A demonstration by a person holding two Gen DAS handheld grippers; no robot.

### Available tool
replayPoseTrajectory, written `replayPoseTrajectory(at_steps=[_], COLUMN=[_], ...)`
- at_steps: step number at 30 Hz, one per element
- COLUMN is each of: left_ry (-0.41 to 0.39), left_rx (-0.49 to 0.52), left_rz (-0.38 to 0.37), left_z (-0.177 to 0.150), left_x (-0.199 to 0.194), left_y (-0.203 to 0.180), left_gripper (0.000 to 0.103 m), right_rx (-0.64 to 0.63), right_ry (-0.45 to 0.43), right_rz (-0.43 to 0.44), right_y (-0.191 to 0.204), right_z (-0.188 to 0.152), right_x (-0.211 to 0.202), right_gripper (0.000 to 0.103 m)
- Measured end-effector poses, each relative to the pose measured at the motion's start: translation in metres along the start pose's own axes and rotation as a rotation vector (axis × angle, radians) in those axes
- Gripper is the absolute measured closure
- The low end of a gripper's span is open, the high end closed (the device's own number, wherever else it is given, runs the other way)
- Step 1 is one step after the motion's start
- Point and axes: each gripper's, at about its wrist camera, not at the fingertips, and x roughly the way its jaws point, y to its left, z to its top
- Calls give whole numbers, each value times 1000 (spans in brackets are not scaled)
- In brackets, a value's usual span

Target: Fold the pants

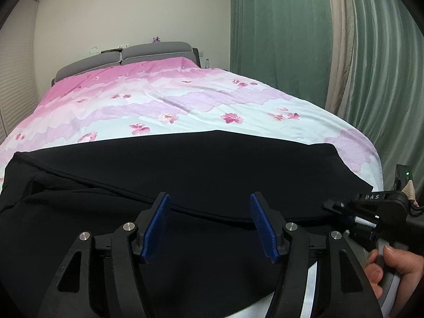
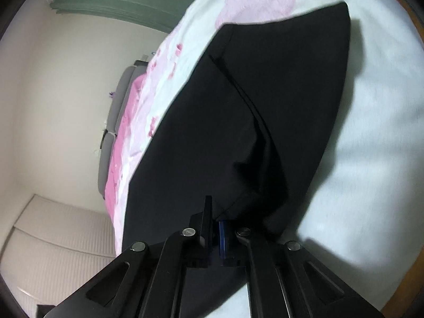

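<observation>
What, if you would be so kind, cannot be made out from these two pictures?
- Left wrist view: the near edge of the black pants, hidden behind the left gripper.
- Right wrist view: how much cloth the right gripper pinches; its shut fingers cover it.
- Left wrist view: small items on the headboard, too small.

- My left camera looks low and close over the black fabric pants (image 1: 185, 175), facing the grey padded headboard (image 1: 148, 53).
- My right camera is rolled sideways, very close above them.
- Both views share the pants and the pink flowered cotton bedcover (image 2: 371, 145).
</observation>
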Motion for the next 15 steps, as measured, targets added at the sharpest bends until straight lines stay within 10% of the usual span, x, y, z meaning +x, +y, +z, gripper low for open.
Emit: replayPoseTrajectory(at_steps=[10,15], left_ry=[-16,-13], left_rx=[17,85], left_rz=[-49,-75], left_z=[14,12], left_x=[-2,-1], left_y=[-24,-55], left_gripper=[41,40], right_rx=[-140,-102], right_ry=[-246,-75], right_rz=[-8,-116], right_y=[10,-35], right_z=[67,87], right_x=[-89,-55], right_gripper=[100,100])
